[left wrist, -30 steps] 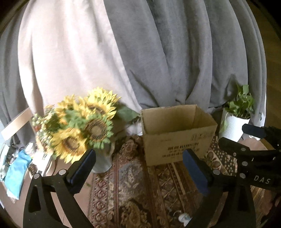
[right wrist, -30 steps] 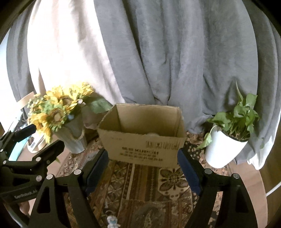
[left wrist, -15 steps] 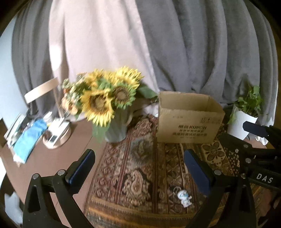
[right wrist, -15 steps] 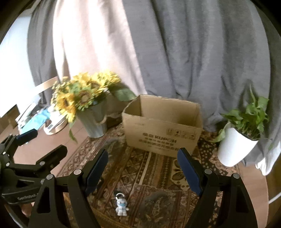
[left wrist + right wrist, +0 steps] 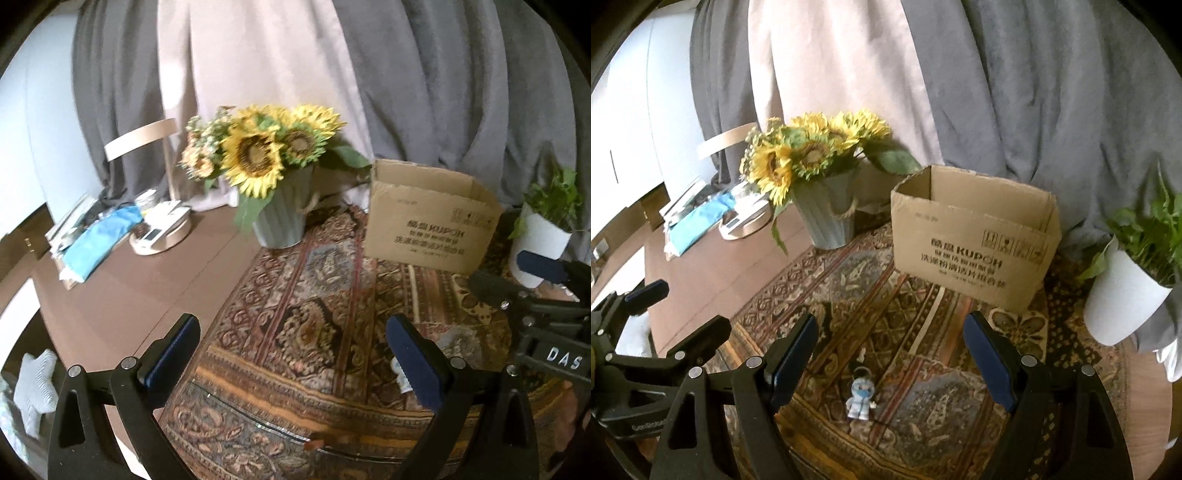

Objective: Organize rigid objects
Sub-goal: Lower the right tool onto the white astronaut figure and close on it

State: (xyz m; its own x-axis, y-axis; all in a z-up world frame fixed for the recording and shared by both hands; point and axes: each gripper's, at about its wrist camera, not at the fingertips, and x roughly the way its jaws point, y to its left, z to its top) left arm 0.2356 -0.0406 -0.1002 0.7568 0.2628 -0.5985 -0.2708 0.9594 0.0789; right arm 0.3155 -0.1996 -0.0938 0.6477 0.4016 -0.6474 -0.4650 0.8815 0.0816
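The right hand-held gripper (image 5: 890, 354) is held with its jaws wide apart and nothing between the pads. A small white figurine (image 5: 861, 394) is seen standing on the patterned rug (image 5: 849, 288) just ahead of it, between the two fingers in the view. Farther ahead, an open cardboard box (image 5: 971, 254) rests on the rug. The left hand-held gripper (image 5: 291, 354) is likewise spread and empty; what is probably the same figurine is half hidden behind its right finger.
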